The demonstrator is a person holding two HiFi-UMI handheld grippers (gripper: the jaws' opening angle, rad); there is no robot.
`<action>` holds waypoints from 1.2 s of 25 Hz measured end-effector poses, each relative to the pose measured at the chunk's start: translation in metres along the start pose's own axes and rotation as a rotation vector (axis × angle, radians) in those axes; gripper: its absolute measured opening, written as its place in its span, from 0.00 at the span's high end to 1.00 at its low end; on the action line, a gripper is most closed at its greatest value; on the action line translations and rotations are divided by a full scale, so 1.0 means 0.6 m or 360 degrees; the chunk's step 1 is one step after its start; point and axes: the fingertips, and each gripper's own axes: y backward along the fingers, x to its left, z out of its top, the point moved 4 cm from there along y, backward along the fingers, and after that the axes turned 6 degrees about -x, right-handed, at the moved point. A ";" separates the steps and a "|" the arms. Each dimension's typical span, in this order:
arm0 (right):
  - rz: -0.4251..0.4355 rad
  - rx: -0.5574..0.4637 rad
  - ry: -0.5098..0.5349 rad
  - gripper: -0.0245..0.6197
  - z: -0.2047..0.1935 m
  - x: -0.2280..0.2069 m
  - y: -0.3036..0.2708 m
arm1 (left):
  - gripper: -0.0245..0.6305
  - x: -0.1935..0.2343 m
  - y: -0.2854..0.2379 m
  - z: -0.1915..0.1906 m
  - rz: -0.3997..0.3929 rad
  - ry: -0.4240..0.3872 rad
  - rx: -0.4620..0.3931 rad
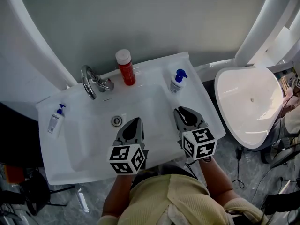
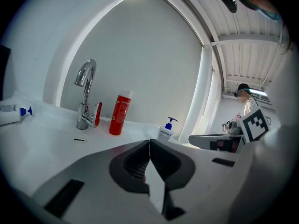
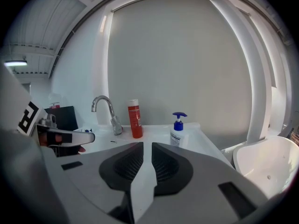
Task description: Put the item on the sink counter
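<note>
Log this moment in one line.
left tool: shut, empty | right tool: slightly apart, empty | red bottle: upright beside faucet | right pump bottle: upright on counter

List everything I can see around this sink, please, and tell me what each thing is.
white ceramic sink with counter: one, white, centre, against the grey wall
curved chrome faucet: one, silver with a red lever, back rim, left of centre
round metal drain: one, silver, in the basin
red plastic bottle with white cap: one, upright, right of the faucet
small white pump bottle with blue pump: one, upright, back right corner
flat-lying white bottle with blue pump: one, left counter
white bowl-shaped fixture: one, right of the sink
left gripper: one, grey and white, over the basin, jaws together, empty
right gripper: one, alike, jaws slightly apart, empty
</note>
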 end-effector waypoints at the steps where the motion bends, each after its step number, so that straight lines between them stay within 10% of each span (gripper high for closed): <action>1: 0.0004 -0.0001 0.0009 0.85 0.002 0.005 0.001 | 0.90 0.001 0.003 0.000 0.0006 0.0006 -0.0003; 30: 0.0119 0.0062 0.0011 0.92 0.005 0.058 0.012 | 0.90 -0.002 0.045 0.018 0.0069 0.0012 -0.0082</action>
